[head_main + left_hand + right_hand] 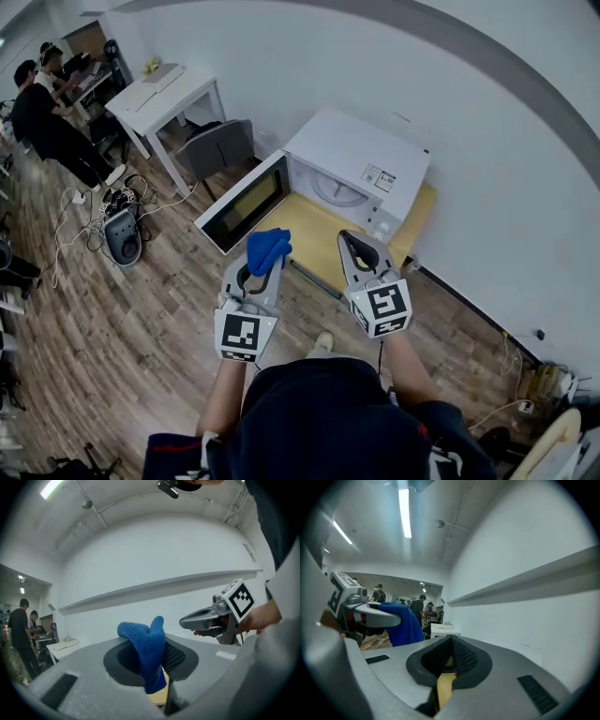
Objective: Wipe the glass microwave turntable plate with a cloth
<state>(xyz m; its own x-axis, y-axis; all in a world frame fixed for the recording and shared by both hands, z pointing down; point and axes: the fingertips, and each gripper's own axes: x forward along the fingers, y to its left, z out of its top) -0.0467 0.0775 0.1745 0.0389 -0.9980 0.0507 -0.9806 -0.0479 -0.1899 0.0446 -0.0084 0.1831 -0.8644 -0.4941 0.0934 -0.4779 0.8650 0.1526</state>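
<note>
A white microwave (361, 159) stands on a low wooden board (314, 234) with its door (246, 202) swung open to the left. The glass turntable plate (337, 191) lies inside the cavity. My left gripper (265, 262) is shut on a blue cloth (268, 247), held level in front of the open door; the cloth (149, 651) bunches up out of its jaws (161, 666). My right gripper (355, 238) hovers beside it, in front of the cavity, shut with nothing between its pads (451, 644). From the right gripper view the cloth (404, 624) hangs at the left.
A white table (164, 89) and a grey chair (217, 145) stand at the back left, with people (42, 108) seated beyond. Cables and a grey device (122, 236) lie on the wooden floor at left. A white wall (487, 169) runs behind the microwave.
</note>
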